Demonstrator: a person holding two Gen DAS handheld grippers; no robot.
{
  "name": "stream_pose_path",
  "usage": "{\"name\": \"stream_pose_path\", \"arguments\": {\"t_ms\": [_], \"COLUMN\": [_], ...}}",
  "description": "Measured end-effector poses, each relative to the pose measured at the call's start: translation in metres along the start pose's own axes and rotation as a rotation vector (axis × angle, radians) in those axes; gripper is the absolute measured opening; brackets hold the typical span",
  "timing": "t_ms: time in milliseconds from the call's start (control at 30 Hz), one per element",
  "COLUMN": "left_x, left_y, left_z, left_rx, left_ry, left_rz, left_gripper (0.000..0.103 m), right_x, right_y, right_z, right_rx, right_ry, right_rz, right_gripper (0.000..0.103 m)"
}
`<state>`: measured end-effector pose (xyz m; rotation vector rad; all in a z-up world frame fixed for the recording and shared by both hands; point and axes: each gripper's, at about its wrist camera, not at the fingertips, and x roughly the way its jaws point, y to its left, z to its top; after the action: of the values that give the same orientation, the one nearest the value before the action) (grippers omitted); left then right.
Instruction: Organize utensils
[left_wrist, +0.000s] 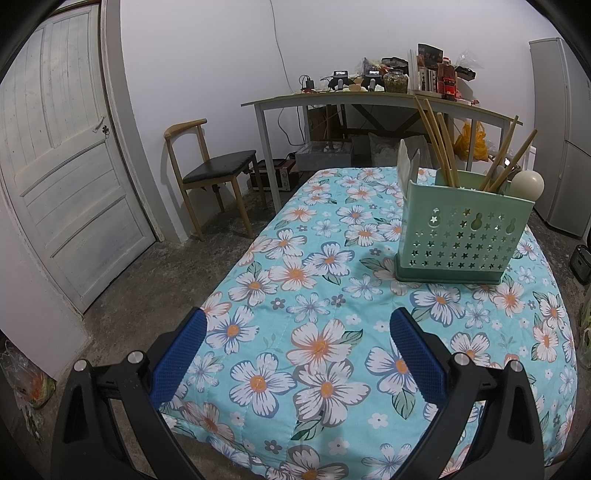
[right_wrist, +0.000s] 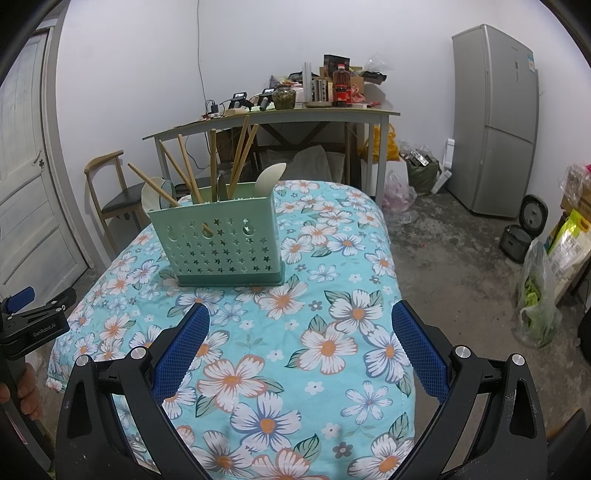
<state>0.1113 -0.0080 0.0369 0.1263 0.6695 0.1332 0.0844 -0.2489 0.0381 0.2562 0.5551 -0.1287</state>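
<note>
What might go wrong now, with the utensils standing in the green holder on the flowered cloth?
The green holder stands on a soft, quilted flowered cloth, so a push from either open claw may tip it. The chopsticks lean outward at different angles; a claw reaching in may knock them. The white spoon rests loosely at the edge and may fall out.

The utensil caddy (right_wrist: 221, 240) was smooth matt plastic, star-punched. Chopsticks (right_wrist: 240, 155) in it looked like bare pale wood, the spoons (right_wrist: 269, 179) glossy and cream. Quilted floral cloth (right_wrist: 295, 350) covered the tabletop. The right hand-held gripper (right_wrist: 299, 332) wore rough, dimpled blue pads (right_wrist: 417, 350) on matt black arms.
</note>
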Motion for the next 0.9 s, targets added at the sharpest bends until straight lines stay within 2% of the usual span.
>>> {"name": "stream_pose_path", "arguments": {"t_ms": [900], "left_x": [-0.0002], "left_y": [0.0007], "left_z": [0.0000], "left_rx": [0.000], "left_ry": [0.001], "left_rz": [-0.001], "left_gripper": [0.097], "right_x": [0.0015], "right_y": [0.0002], "right_z": [-0.0011], "right_rx": [-0.001], "right_ry": [-0.002], "right_rz": [0.000], "right_gripper": [0.095]}}
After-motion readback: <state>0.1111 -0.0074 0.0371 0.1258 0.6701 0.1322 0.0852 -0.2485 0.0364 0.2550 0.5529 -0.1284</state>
